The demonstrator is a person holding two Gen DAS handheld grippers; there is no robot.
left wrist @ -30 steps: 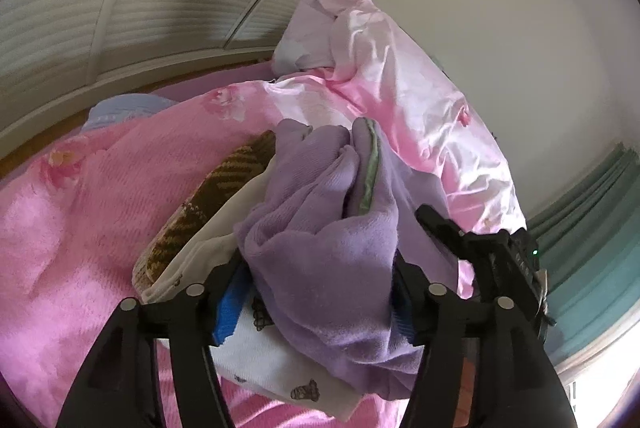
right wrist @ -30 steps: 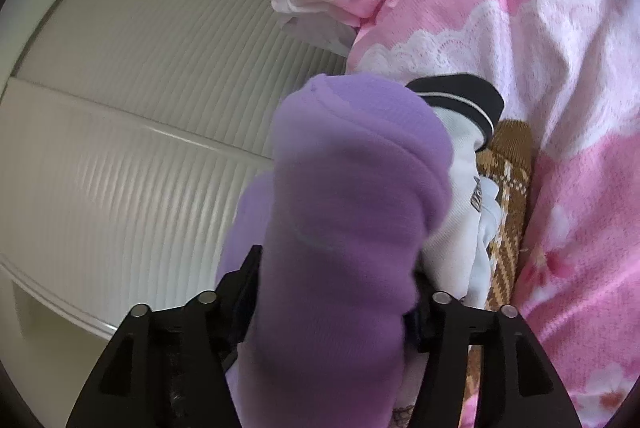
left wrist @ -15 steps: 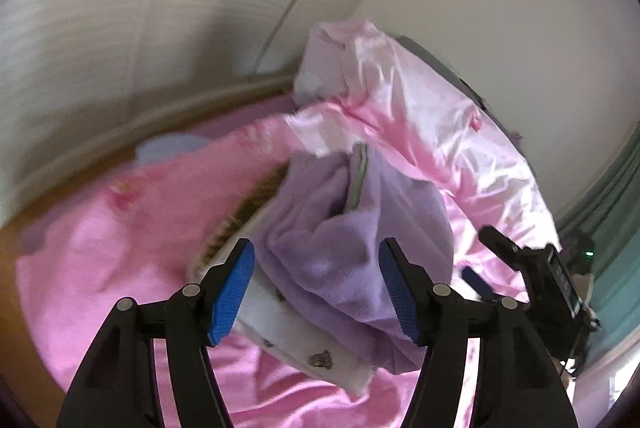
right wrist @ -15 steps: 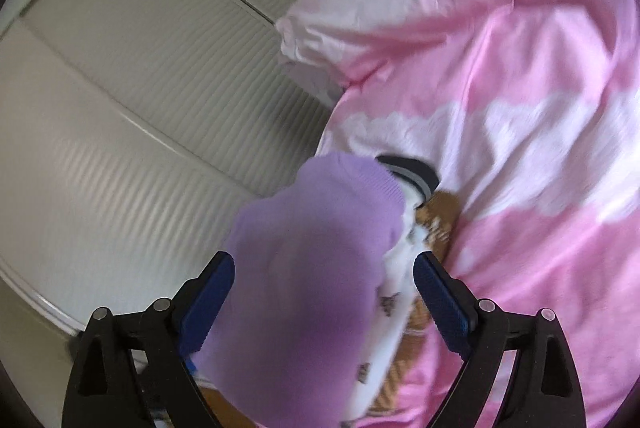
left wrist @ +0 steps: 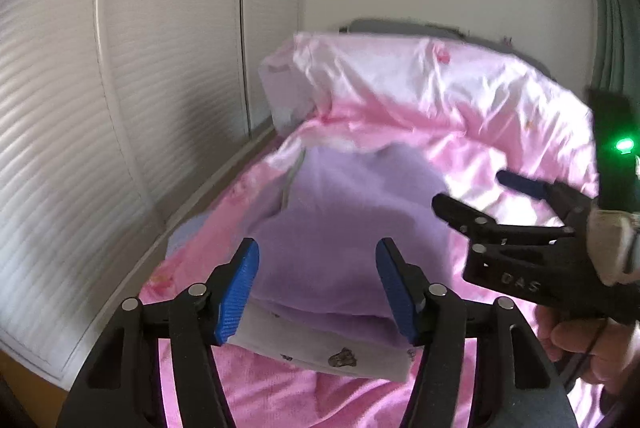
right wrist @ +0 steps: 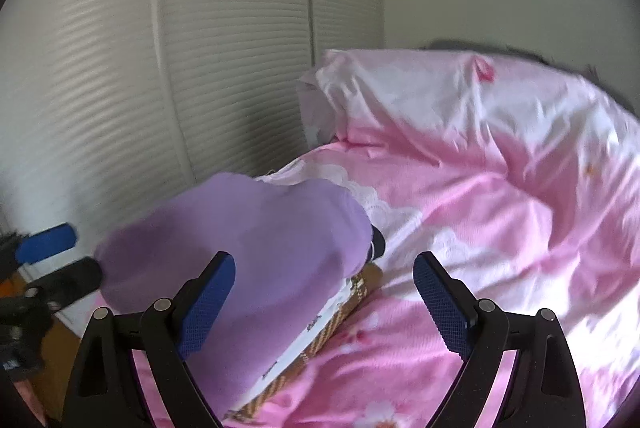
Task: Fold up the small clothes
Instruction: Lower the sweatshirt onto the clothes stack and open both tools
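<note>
My left gripper (left wrist: 317, 286): jaws closing, nothing pinched, pads clear of the cloth. Right gripper (right wrist: 324, 302): jaws spread wide, empty. Purple garment (left wrist: 340, 228) sits folded at 12 o'clock ahead of both, atop a white printed piece (left wrist: 320, 348) and brown plaid one (right wrist: 320, 340), all on the pink bedspread (right wrist: 500, 228). Pillow (left wrist: 400, 76) further at 12, slatted doors (left wrist: 80, 108) at 9.

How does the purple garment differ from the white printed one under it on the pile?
The purple garment is plain and lies on top of the pile; the white printed garment carries small dark motifs and lies beneath, only its edge showing. The purple one looks thicker and bulges; the white one lies flat. Both are folded and rest on the pink bedcover, untouched by either gripper.
</note>
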